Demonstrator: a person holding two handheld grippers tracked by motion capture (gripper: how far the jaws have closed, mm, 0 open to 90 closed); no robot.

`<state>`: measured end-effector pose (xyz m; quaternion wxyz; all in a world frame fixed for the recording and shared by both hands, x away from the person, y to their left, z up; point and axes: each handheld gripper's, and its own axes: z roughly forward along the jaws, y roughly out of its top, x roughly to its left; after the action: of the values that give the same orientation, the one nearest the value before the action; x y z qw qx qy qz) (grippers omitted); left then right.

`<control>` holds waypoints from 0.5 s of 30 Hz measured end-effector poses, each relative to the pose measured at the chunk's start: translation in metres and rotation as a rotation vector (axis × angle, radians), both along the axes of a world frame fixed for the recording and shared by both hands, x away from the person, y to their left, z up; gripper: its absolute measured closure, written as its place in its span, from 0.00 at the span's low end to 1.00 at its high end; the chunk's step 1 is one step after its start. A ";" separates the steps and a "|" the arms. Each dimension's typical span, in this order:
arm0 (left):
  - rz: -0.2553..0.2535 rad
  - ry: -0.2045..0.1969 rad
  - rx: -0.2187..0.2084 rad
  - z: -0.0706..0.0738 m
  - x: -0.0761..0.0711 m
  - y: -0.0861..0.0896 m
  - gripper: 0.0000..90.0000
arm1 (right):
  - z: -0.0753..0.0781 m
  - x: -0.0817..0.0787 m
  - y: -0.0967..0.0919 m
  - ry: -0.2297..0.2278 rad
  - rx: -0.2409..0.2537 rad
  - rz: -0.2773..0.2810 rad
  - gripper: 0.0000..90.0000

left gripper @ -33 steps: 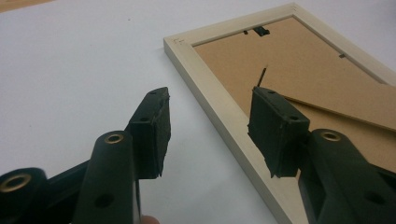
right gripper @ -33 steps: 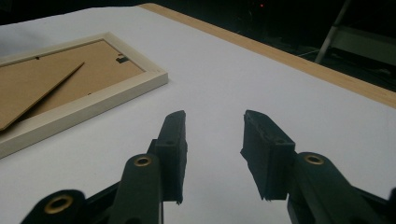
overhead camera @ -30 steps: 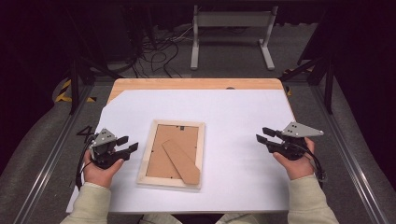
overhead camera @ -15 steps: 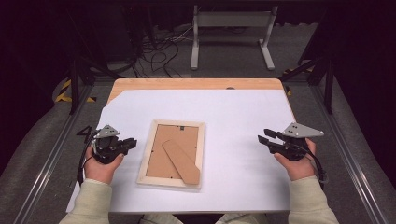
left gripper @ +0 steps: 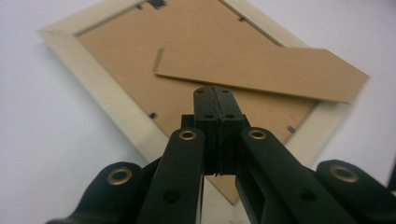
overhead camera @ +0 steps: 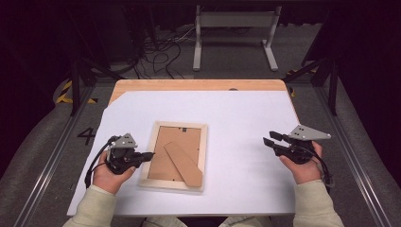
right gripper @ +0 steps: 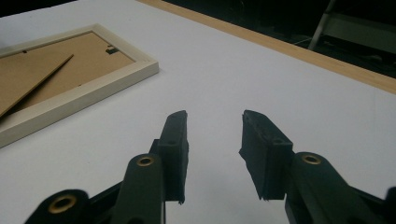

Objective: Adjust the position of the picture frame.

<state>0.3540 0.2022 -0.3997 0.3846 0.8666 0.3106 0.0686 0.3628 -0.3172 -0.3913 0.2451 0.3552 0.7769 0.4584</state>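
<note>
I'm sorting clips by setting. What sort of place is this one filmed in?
Probably a lab or recording workspace, not a home: a white-topped table fenced by metal rails, loose cables on grey carpet behind, dark surroundings. A person holds the left gripper and right gripper beside a face-down picture frame.

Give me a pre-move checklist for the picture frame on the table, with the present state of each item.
1. Picture frame lies flat, back side up, on the white table: ok.
2. Stand flap on the frame's back is reachable from above: ok.
3. Left gripper at the frame's left edge, jaws shut with nothing between them: ok.
4. Right gripper open, over bare table, apart from the frame: ok.
5. Small clips holding the backing are turned closed: cannot tell.
</note>
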 end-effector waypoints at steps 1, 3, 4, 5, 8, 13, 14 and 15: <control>-0.037 0.011 0.015 -0.001 -0.006 -0.003 1.00 | 0.000 0.000 0.000 -0.001 0.000 0.000 0.68; -0.076 0.020 0.029 -0.003 -0.011 -0.005 1.00 | 0.000 0.001 0.001 0.000 0.001 0.005 0.68; -0.098 0.030 0.039 -0.004 -0.014 -0.005 1.00 | 0.000 0.001 0.001 0.000 0.001 0.007 0.68; -0.098 0.030 0.039 -0.004 -0.014 -0.005 1.00 | 0.000 0.001 0.001 0.000 0.001 0.007 0.68; -0.159 0.063 0.073 -0.011 -0.021 -0.007 1.00 | -0.001 0.003 0.003 0.001 -0.002 0.012 0.68; -0.230 0.119 0.131 -0.019 -0.025 -0.010 1.00 | -0.001 0.005 0.009 0.004 -0.007 0.026 0.68; -0.237 0.136 0.140 -0.022 -0.025 -0.010 1.00 | -0.001 0.006 0.010 0.004 -0.008 0.027 0.68; -0.237 0.136 0.140 -0.022 -0.025 -0.010 1.00 | -0.001 0.006 0.010 0.004 -0.008 0.027 0.68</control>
<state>0.3287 0.1919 -0.4215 0.3070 0.9244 0.2258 -0.0146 0.3684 -0.3073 -0.3925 0.2388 0.3444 0.7840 0.4580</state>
